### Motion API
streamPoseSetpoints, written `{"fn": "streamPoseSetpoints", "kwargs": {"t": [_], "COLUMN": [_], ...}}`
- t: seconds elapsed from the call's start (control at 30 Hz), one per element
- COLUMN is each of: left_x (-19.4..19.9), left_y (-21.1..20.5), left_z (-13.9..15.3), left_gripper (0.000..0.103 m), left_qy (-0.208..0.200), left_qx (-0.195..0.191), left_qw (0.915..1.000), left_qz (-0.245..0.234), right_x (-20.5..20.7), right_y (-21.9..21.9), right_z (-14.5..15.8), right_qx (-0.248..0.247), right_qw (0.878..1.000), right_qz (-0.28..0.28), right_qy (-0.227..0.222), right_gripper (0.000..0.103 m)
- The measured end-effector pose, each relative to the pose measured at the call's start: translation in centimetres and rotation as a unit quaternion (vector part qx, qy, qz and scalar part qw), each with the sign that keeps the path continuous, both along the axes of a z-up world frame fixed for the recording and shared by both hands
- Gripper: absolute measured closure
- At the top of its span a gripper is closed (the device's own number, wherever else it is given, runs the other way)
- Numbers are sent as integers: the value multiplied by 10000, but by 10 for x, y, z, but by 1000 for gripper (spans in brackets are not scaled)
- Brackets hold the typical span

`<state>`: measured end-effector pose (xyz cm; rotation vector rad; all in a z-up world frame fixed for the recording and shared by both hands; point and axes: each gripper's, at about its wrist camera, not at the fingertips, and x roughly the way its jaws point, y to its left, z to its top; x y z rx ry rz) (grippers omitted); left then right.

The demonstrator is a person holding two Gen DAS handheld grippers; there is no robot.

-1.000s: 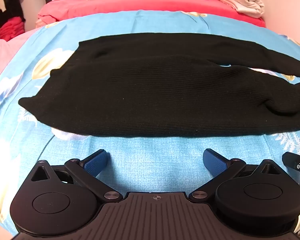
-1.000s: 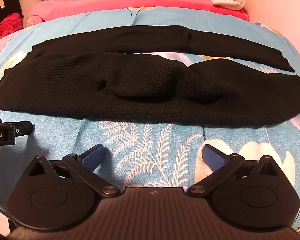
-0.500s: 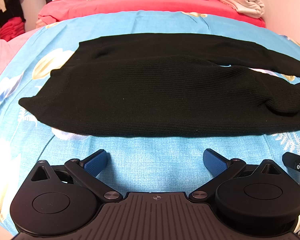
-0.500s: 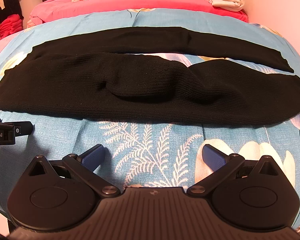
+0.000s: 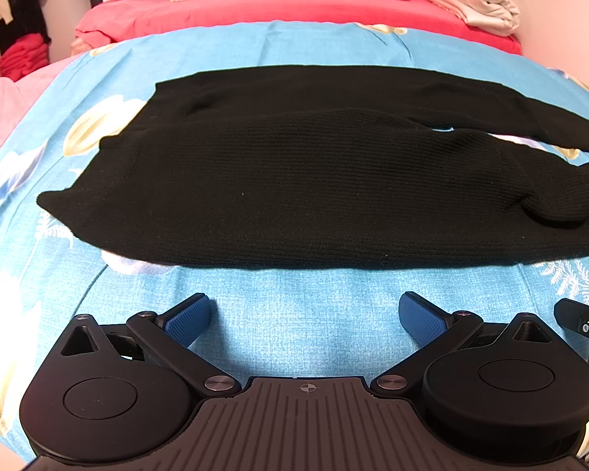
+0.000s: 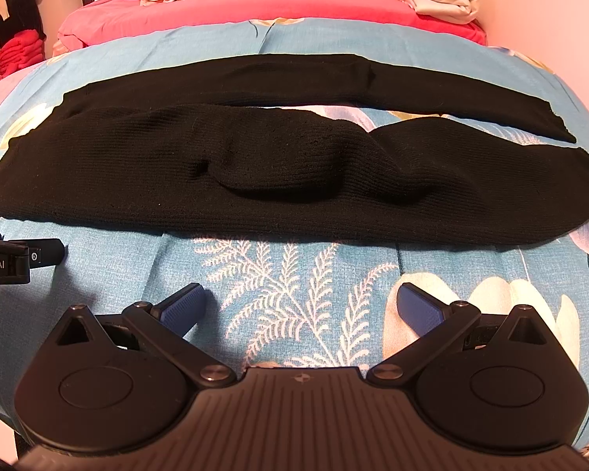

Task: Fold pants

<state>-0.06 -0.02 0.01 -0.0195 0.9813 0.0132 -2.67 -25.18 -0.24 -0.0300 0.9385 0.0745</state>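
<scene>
Claws [image 5: 304, 316] [image 6: 301, 308] agape before pants [image 5: 314, 192]

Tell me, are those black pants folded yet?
Not yet. The black pants lie spread lengthwise on the blue bedspread, legs apart.

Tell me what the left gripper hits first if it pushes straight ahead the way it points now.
Likely the near edge of the black pants; only bare blue bedspread lies between them and the open left gripper.
</scene>
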Motion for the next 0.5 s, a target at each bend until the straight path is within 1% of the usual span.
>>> {"fn": "streamPoseSetpoints", "kwargs": {"t": [0.5], "left_x": [0], "left_y": [0], "left_z": [0], "left_gripper": [0], "left_qy": [-3], "left_qx": [1], "left_qw": [10000], "left_qz": [0], "right_x": [-1], "right_y": [0], "right_z": [0], "right_qx": [3], "right_qw": [10000], "right_qz": [-12], "right_qy": [-74], "right_gripper": [0]}}
